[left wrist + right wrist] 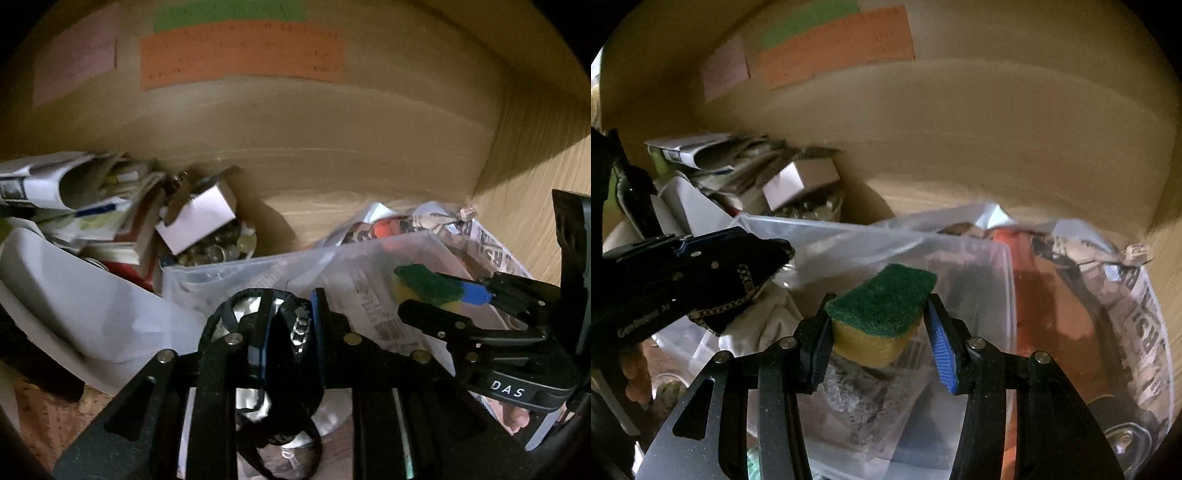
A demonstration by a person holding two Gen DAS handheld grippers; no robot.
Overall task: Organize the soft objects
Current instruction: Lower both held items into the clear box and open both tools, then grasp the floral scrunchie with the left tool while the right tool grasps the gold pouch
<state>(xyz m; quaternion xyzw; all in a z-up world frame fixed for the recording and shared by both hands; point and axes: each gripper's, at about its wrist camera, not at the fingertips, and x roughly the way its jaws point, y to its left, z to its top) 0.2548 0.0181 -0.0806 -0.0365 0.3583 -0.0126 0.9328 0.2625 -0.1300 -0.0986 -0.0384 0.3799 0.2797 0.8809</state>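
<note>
Two tongs work over a cluttered wooden surface. Farthest left lies a heap of folded white papers and booklets, with a small white cardboard box tilted against it; just beneath the box sits a pile of round metal coins. On the back wall above them are a pale pink paper sheet, a green paper strip and an orange paper sheet, their writing too blurred to read.

The left tongs are closed tight on a black fabric item with a metal chain; in the right wrist view the same left tongs reach in from the left edge, the chain draped below them over a crumpled white cloth.

Right of that stands a clear plastic storage bin, with a clear plastic bag slumped over its far rim. The right tongs are partly open, both blue pads pressed against the sides of a yellow sponge with a green scouring top, held above the bin's opening. From the left wrist view the right tongs enter from the right, gripping the sponge over the bin.

Farthest right, crumpled newspaper lies beside the bin, with something orange between the two.
</note>
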